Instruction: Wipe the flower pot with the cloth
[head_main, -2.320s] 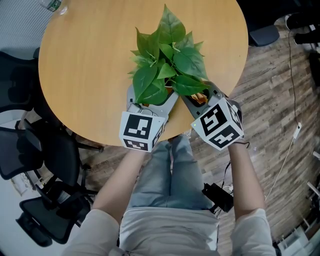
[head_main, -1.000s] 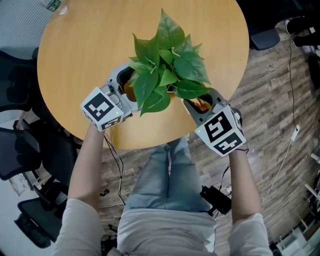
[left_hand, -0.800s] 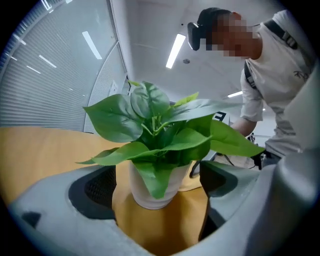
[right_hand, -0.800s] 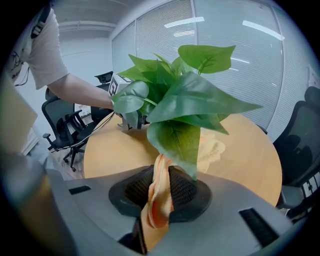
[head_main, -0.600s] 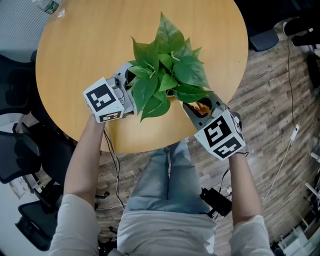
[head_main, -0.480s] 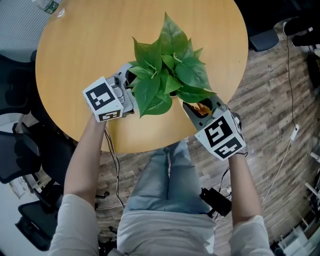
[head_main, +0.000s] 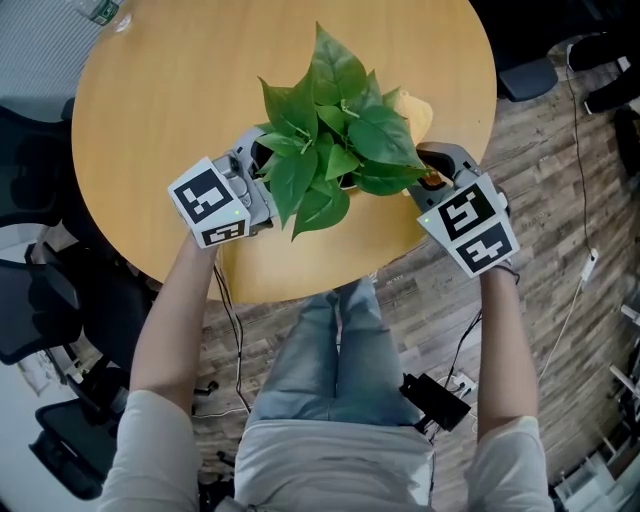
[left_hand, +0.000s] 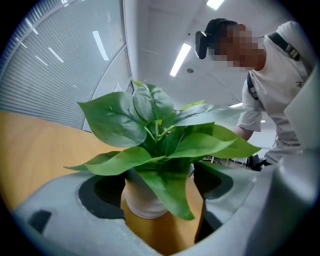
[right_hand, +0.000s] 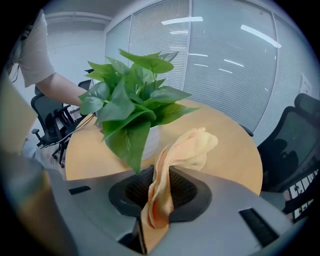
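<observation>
Now swings cloth, pinched in right gripper, round the flower pot to wipe; closes left gripper loosely about it.

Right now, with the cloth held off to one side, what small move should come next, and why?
Probably finish closing the left gripper on the white flower pot. Its jaws have just been closing and the pot stands between them, but a gap shows at one pad. The right gripper is shut on the yellow cloth, which is clear of the pot, so steadying likely comes first.
</observation>
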